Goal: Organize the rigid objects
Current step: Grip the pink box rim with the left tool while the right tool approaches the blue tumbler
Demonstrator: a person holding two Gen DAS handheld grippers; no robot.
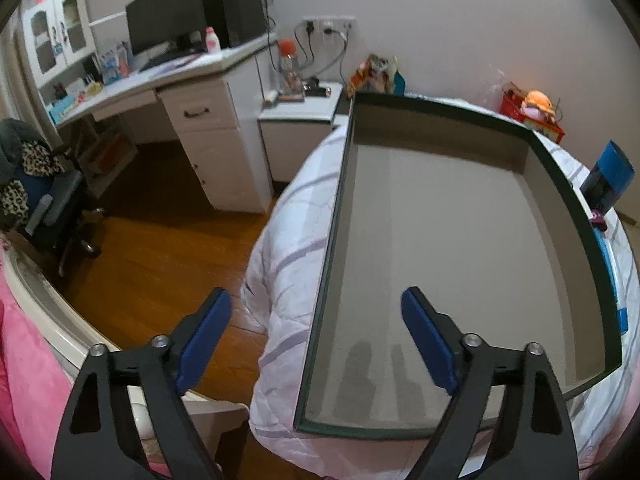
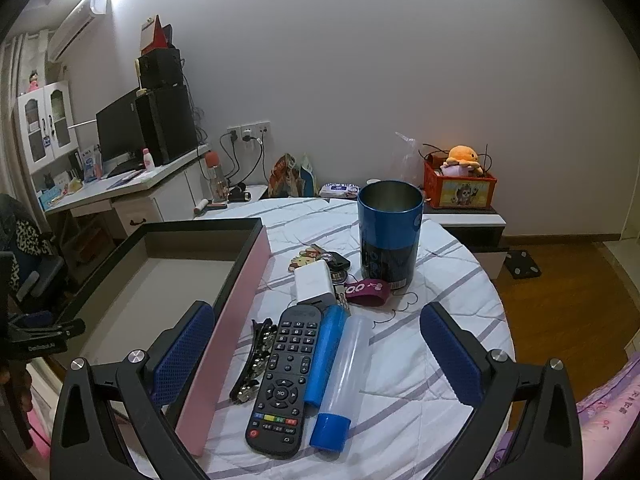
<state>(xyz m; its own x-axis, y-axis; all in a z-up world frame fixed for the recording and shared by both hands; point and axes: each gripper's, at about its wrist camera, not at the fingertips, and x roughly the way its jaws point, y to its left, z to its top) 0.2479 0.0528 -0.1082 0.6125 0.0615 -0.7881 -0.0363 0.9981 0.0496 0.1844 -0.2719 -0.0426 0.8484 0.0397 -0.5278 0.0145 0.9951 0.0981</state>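
Both claws spread wide, nothing gripped; box empty, clutter beside it on the quilted counter.

Left wrist view: left claw [image 1: 316, 332] gapes over the near left rim of the shallow box [image 1: 340, 208], grey floor bare.
Right wrist view: right claw [image 2: 314, 350] open above the remote [image 2: 285, 380], with hair clip [image 2: 254, 362] left of it, capped tube [image 2: 340, 380] right. Beyond: white charger [image 2: 314, 282], keys [image 2: 334, 260], maroon tag [image 2: 368, 291], upright blue tumbler [image 2: 390, 232]. Box [image 2: 236, 320] lies left, pink side facing.
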